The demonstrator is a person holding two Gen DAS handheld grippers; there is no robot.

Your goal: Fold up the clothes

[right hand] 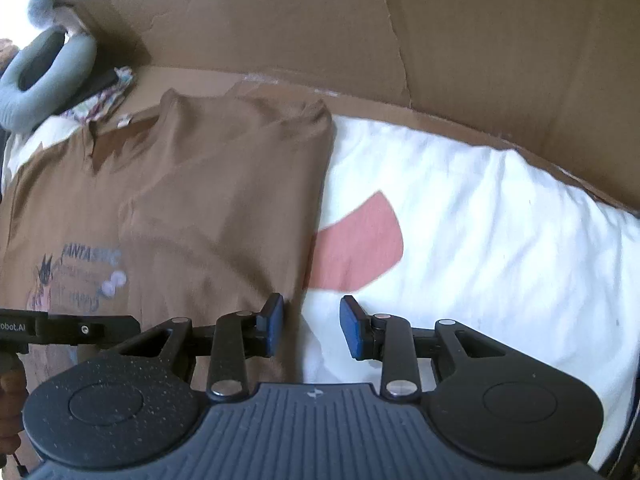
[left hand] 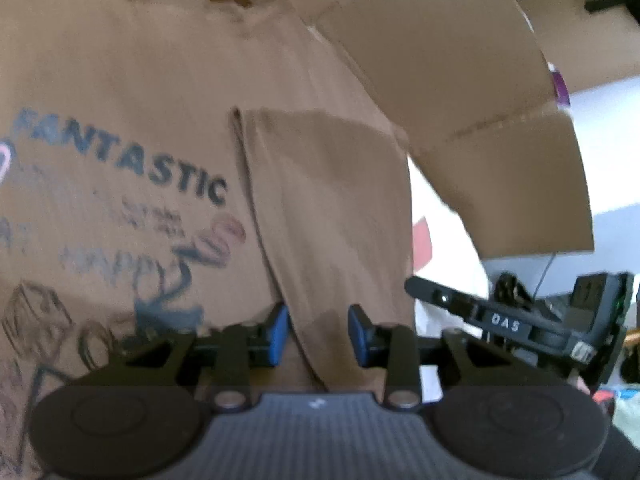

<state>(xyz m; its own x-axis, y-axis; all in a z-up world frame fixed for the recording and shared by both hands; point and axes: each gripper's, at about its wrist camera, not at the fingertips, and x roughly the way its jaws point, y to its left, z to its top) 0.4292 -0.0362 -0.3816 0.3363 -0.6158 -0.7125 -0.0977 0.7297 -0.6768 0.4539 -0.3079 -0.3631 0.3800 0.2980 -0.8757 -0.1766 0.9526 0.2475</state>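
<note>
A brown T-shirt printed "FANTASTIC" lies flat on a white sheet bearing a pink patch, with one side folded inward; cardboard stands behind. The left gripper, fingers spread, straddles the folded flap without pinching it. The right gripper, fingers likewise spread, hovers at the shirt's edge.
</note>
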